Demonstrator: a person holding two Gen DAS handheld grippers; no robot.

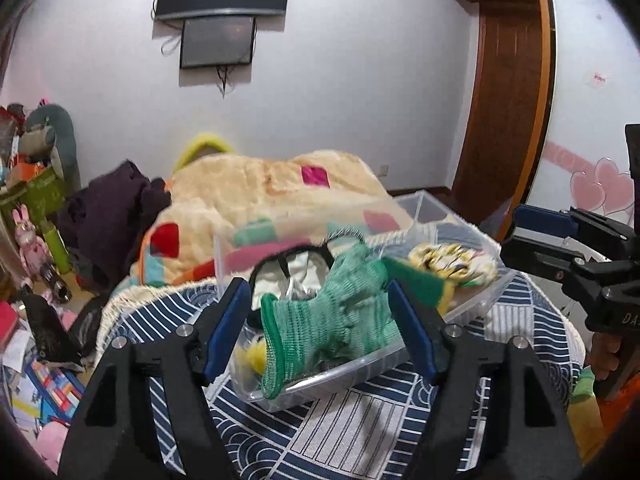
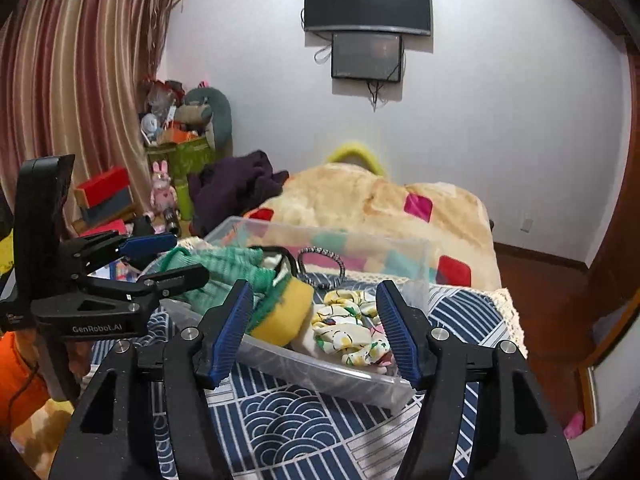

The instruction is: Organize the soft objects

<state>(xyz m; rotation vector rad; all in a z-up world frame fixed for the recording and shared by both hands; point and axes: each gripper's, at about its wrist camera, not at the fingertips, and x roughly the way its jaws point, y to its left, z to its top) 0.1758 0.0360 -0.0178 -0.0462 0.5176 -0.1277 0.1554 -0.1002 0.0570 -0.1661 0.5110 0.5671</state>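
Count, both wrist views. Clear plastic bin [image 2: 320, 364]: 1, just ahead of both claws. In it:
- green knit glove [image 1: 332, 320]: 1, between the spread fingers of the left gripper [image 1: 320, 332]
- yellow sponge [image 2: 286, 316]: 1, just inside the right gripper's [image 2: 316, 332] left finger
- floral scrunchies [image 2: 352, 336]: a heap, number unclear, between that claw's fingers
- striped hair tie [image 2: 322, 258]: 1, beyond them

Wall screens [image 2: 368, 2]: 2, far ahead.
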